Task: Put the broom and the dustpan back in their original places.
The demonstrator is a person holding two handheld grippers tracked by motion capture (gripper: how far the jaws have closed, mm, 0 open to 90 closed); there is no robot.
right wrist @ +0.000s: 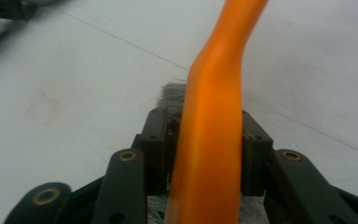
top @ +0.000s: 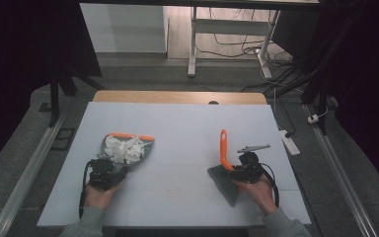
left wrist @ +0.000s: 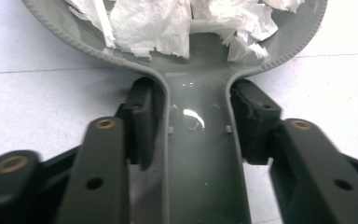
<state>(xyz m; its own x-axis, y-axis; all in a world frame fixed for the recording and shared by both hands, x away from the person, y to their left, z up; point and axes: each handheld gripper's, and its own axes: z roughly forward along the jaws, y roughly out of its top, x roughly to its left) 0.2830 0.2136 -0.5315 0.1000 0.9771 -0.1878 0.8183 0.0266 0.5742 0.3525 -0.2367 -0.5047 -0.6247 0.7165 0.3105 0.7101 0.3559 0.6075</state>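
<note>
- My left gripper (top: pixel 109 169) is clamped on the grey handle of the dustpan (left wrist: pixel 200 154); in the left gripper view both pads press against the sides of that handle, one on each side.
- The dustpan sits on the left part of the white table (top: pixel 177 123), its pan end pointing away from me and to the right, with an orange strip (top: pixel 131 136) along its far edge.
- Crumpled white paper (top: pixel 124 149) is heaped in the pan; in the left gripper view the scraps lie just beyond the neck where handle meets pan.
- My right gripper (top: pixel 241 169) is closed around the brush (top: pixel 223 148), gripping its orange handle near the lower end; in the right gripper view the handle rises up between the two pads and fills the gap.
- The brush handle stands nearly upright over the right part of the table, and its grey bristles (top: pixel 225 182) spread down toward me, reaching the tabletop.
- Dustpan and brush are well apart, with bare table between them.
</note>
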